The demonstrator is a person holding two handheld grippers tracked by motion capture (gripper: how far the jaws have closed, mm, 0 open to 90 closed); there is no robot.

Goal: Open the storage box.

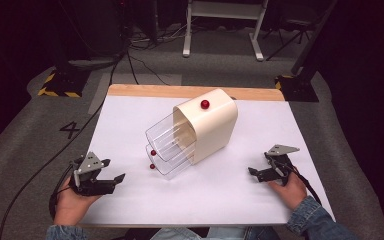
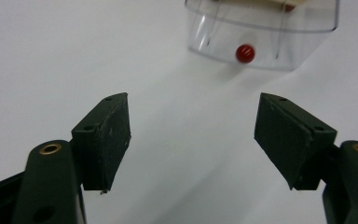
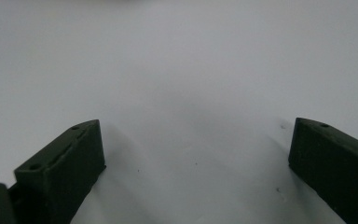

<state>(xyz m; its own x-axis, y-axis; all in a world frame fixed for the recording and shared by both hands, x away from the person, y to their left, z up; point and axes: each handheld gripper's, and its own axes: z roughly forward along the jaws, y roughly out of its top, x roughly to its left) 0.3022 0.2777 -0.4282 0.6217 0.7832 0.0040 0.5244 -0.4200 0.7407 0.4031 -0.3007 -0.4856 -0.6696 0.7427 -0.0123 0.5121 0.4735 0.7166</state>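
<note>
Grippers rest at both near corners of a white table (image 1: 130,115), one in each of the person's hands. At the left, the left gripper (image 1: 111,172) sits low over the white surface, held by the left hand (image 1: 72,202), its jaws spread wide with nothing between them. In the left gripper view, the left gripper (image 2: 192,140) points toward the front of a clear drawer (image 2: 261,32) with a small red knob (image 2: 245,52) on it (the drawer's far side is cut off at the top edge).

Near the middle of the table stands a cream cabinet (image 1: 211,127), turned at an angle and tilted toward the near left. Two clear drawers (image 1: 172,145) stick out of its open front, one above the other, each with a red knob (image 1: 153,152) on its face. A red ball (image 1: 205,104) sits on the cabinet's top.

At the right, the right gripper (image 1: 252,172) is held by the right hand (image 1: 291,192), a denim sleeve (image 1: 312,220) at the wrist, well apart from the cabinet. Its jaws are also spread, empty, and in the right gripper view the right gripper (image 3: 196,168) has just bare white surface between them.
</note>
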